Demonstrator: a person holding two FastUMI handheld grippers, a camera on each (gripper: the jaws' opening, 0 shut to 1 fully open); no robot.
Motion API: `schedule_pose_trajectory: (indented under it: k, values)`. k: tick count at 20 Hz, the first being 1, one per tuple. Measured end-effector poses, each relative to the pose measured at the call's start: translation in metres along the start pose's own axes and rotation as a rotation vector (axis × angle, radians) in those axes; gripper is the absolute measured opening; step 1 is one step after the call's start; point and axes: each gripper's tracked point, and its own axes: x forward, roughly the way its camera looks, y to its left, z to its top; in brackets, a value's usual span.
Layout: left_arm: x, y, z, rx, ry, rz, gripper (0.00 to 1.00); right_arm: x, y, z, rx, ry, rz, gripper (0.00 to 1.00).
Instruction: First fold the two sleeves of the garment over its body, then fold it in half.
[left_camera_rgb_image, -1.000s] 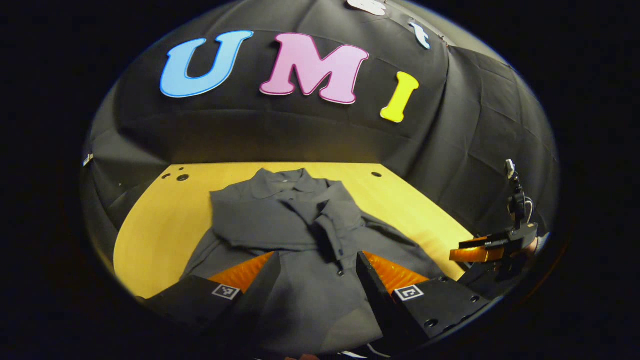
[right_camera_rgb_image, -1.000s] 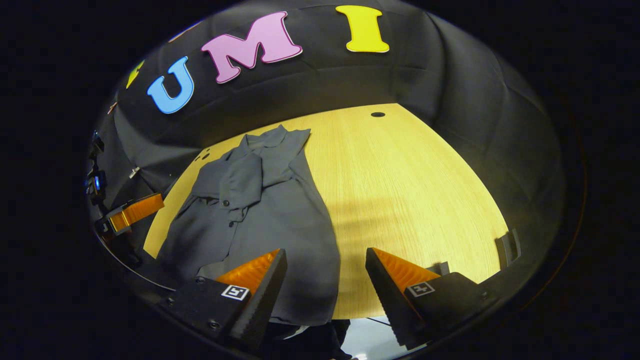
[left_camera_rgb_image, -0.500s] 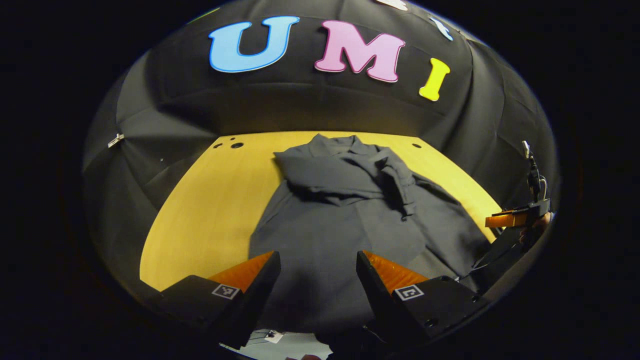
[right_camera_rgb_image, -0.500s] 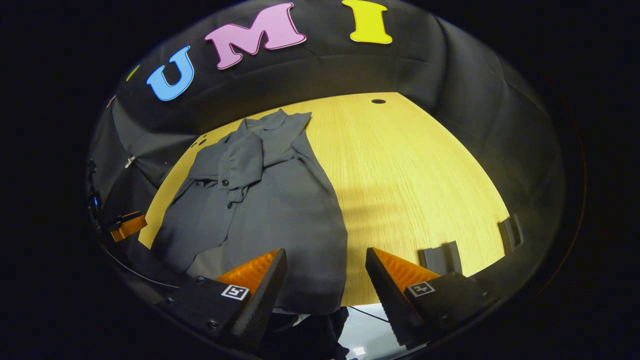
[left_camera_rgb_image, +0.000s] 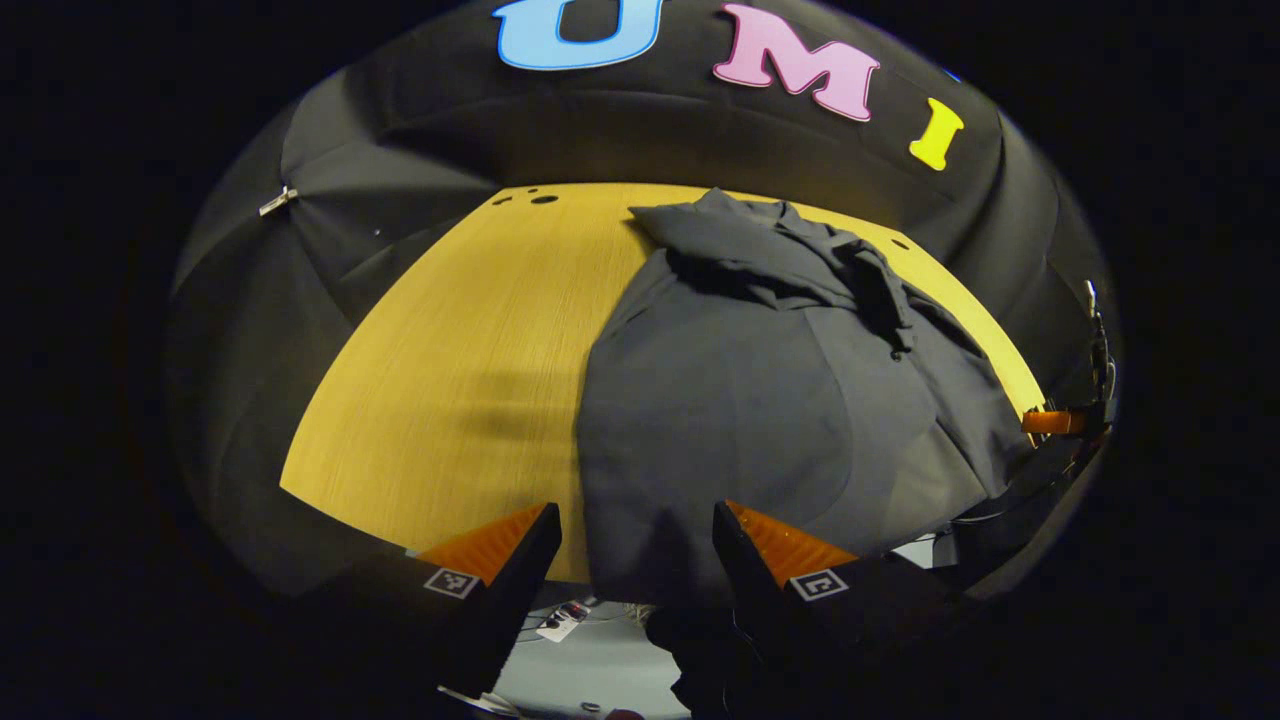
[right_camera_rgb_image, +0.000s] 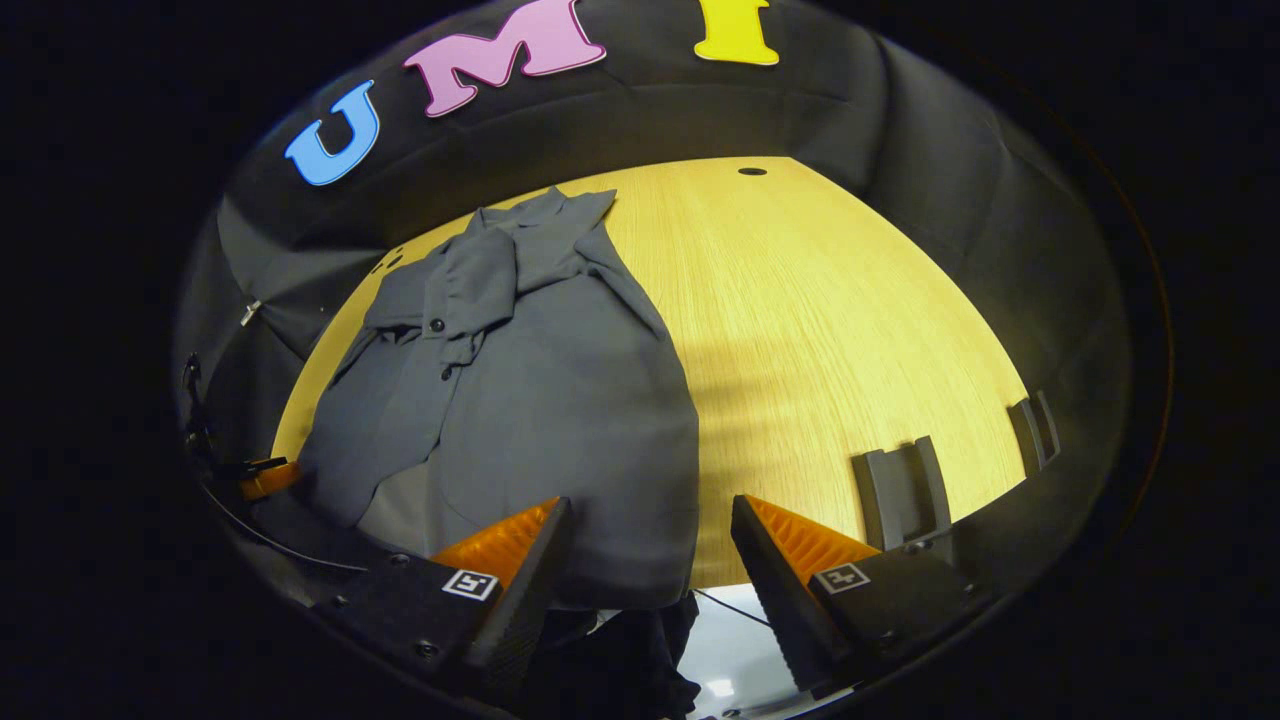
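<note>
- Your left gripper (left_camera_rgb_image: 632, 535) hangs at the near edge of the table (left_camera_rgb_image: 470, 340), its two fingers spread wide with nothing between them; the hem of the shirt (left_camera_rgb_image: 760, 400) lies just beyond the tips.
- Your right gripper (right_camera_rgb_image: 652, 530) is likewise wide open and holds nothing, poised over the near edge of the table (right_camera_rgb_image: 830, 320) at the shirt's (right_camera_rgb_image: 540, 390) right-hand lower corner.
- The shirt is dark grey, spread flat on the yellow wooden table, collar toward the black cloth wall and hem at the near edge, where a little of it hangs over.
- Both sleeves (right_camera_rgb_image: 470, 290) are laid across the upper chest, one over the other, in a rumpled bunch below the collar; a couple of buttons show there.
- The lower body of the shirt lies smooth and unfolded.
- In the left gripper view your other gripper (left_camera_rgb_image: 1060, 422) shows far off at the right rim, beside the shirt's edge.
- In the right gripper view the other gripper (right_camera_rgb_image: 262, 478) shows small at the left rim, near the shirt's lower left side.
- Two grey slotted holders (right_camera_rgb_image: 905, 480) sit on the table's near right edge, well apart from the shirt.
</note>
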Motion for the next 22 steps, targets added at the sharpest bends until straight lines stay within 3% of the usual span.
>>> schedule_pose_trajectory:
  k: [3,6,10,13,14,15,17,19,22]
  values:
    - [0.011,0.004,-0.014,-0.016,0.049,0.013,0.97,0.005,0.004,-0.008,0.001,0.014,0.01,0.98]
    - [0.017,0.006,-0.012,0.033,0.063,0.037,0.96,0.018,0.014,-0.011,-0.019,0.037,0.019,0.98]
    - [0.024,0.002,-0.009,0.036,0.09,0.044,0.97,0.022,0.021,-0.006,-0.08,0.031,-0.007,0.98]
    - [0.021,-0.001,-0.011,0.01,0.093,0.065,0.98,0.029,0.015,-0.015,-0.175,0.055,-0.079,0.97]
    - [0.022,-0.006,-0.011,0.013,0.092,0.054,0.92,0.024,0.02,-0.011,-0.191,0.051,-0.062,0.96]
    - [0.024,-0.014,-0.013,0.048,0.088,0.03,0.91,0.035,0.029,-0.015,-0.207,0.06,-0.047,0.79]
    - [0.025,-0.034,-0.005,0.122,0.073,-0.042,0.49,0.041,0.046,-0.009,-0.221,0.061,0.014,0.43]
    - [0.031,-0.041,-0.001,0.164,0.058,-0.049,0.07,0.046,0.049,-0.006,-0.191,0.065,0.045,0.07]
    - [0.029,-0.04,0.016,0.116,0.052,-0.056,0.06,0.039,0.049,0.006,-0.105,0.026,0.071,0.06]
